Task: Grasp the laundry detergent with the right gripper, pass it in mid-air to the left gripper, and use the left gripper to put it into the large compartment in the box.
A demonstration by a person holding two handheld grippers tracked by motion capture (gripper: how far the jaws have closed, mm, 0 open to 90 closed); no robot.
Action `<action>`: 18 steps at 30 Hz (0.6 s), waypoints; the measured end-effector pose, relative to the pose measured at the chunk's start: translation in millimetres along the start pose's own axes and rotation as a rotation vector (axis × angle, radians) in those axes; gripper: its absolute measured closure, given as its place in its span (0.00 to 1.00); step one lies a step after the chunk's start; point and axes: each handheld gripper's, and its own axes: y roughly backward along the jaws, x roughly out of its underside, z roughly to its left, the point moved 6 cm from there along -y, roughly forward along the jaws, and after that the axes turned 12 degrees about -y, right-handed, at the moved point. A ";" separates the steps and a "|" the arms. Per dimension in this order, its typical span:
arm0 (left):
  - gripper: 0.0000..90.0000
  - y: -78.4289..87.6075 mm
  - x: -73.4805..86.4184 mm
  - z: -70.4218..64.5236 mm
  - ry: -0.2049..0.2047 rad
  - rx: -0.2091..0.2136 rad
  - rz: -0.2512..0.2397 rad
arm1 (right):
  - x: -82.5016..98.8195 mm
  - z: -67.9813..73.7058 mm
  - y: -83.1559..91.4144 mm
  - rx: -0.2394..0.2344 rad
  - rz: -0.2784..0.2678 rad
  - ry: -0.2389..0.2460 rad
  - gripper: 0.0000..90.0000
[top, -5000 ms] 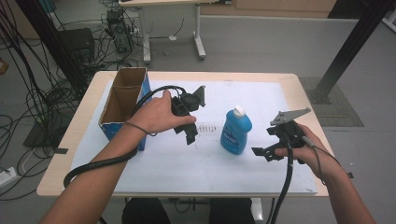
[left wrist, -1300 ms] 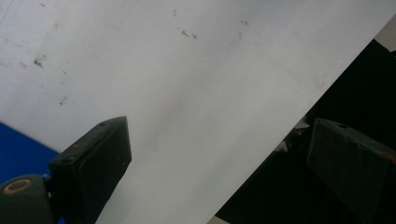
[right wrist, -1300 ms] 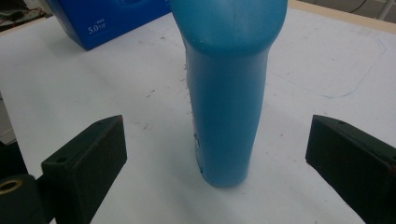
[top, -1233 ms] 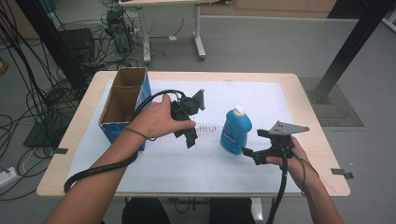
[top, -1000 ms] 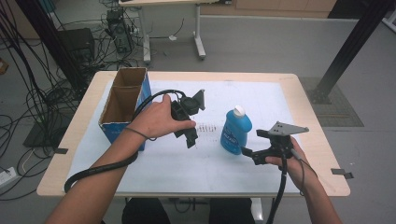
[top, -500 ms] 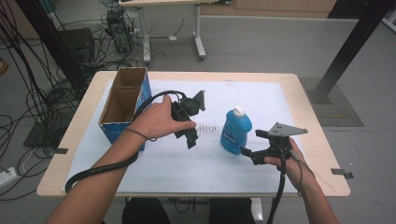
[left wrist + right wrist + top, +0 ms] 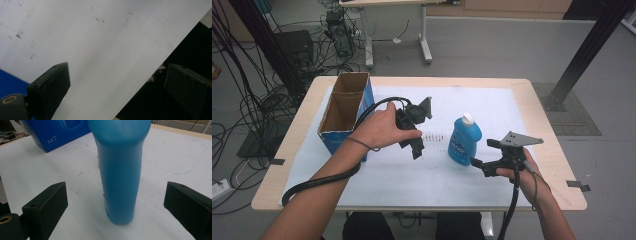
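High view above the table (image 7: pixel 422 200); right gripper view close on shared bottle (image 7: pixel 120 170).

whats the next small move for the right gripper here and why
Probably ease the right gripper forward a little further, then close. Its jaws stand wide open with the blue bottle upright and centred ahead of them, not yet between the pads, and nothing is touching it. The left gripper hangs open over the white mat, clear of the bottle.
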 end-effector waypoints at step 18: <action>0.07 0.7 -0.6 0.1 0.000 0.001 0.000 | 0.4 0.4 -0.4 -0.001 -0.005 -0.004 0.06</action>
